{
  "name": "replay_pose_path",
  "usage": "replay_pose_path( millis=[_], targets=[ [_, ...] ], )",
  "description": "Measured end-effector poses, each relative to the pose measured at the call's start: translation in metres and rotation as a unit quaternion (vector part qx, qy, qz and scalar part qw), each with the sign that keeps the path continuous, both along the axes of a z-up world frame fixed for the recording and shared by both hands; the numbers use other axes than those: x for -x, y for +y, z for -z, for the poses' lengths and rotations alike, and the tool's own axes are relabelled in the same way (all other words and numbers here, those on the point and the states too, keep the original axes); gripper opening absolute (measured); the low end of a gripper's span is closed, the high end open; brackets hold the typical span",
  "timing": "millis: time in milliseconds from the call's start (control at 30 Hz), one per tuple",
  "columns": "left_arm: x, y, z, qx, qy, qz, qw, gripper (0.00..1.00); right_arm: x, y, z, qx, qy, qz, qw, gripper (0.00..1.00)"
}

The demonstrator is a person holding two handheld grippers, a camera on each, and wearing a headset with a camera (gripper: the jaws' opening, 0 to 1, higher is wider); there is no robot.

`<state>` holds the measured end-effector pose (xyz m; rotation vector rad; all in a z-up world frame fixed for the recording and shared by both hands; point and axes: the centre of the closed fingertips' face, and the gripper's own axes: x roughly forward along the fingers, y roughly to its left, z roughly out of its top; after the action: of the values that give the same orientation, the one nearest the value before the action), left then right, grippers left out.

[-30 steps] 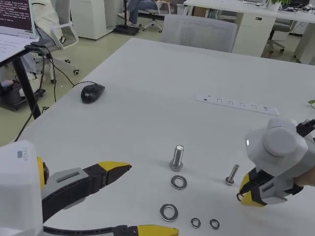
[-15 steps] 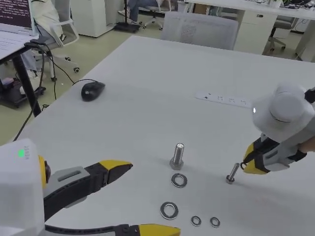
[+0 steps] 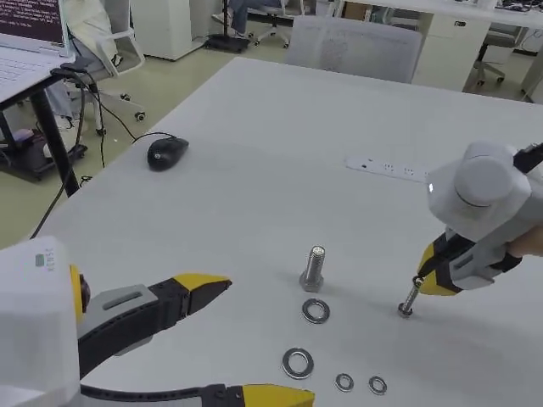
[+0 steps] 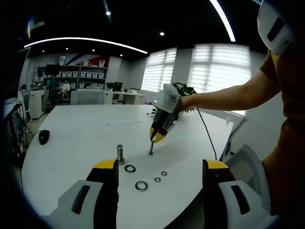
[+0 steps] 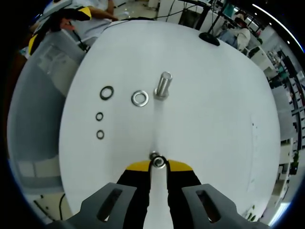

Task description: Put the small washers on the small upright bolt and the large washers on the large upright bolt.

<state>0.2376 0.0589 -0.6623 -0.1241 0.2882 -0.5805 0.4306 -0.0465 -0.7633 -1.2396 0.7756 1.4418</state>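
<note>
With the left yellow-tipped tongs (image 3: 268, 339) gaping empty, the right tongs (image 3: 417, 284) pinch the tip of the small steel bolt (image 3: 409, 301), leaning on the white table (image 3: 254, 195) near four loose washers (image 3: 316, 310), and letting go off-plumb could topple it.

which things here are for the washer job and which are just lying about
Job: large bolt, small bolt in the right hand-held gripper, large washers, small washers.
Lying about: computer mouse, power strip.

Bare table (image 3: 254, 170) all round; large bolt (image 3: 313, 270) upright just beside 4 washers (image 3: 289, 363).
</note>
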Motion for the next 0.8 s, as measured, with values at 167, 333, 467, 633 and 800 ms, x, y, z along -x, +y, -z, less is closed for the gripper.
replay_pose_path(
  millis=[167,333,467,633,800],
  targets=[
    [0.0,0.0,0.002,0.0,0.002,0.0,1.0,0.71,0.002,-0.002,0.006,0.008,0.004,-0.004,1.0,0.12],
    [0.0,0.001,0.002,0.0,0.003,-0.003,1.0,0.71,0.0,0.0,0.013,0.012,0.004,-0.008,0.9999,0.12],
    [0.0,0.002,0.002,0.0,0.003,-0.006,1.0,0.71,0.001,-0.001,0.021,0.016,0.006,-0.009,0.9998,0.12],
    [0.0,0.003,0.003,0.0,0.005,-0.008,1.0,0.71,-0.001,-0.002,0.032,0.016,0.007,-0.01,0.9998,0.13],
    [-0.001,0.003,0.003,-0.001,0.007,-0.009,0.9999,0.71,-0.001,-0.002,0.042,0.018,0.008,-0.025,0.9995,0.13]
  ],
)
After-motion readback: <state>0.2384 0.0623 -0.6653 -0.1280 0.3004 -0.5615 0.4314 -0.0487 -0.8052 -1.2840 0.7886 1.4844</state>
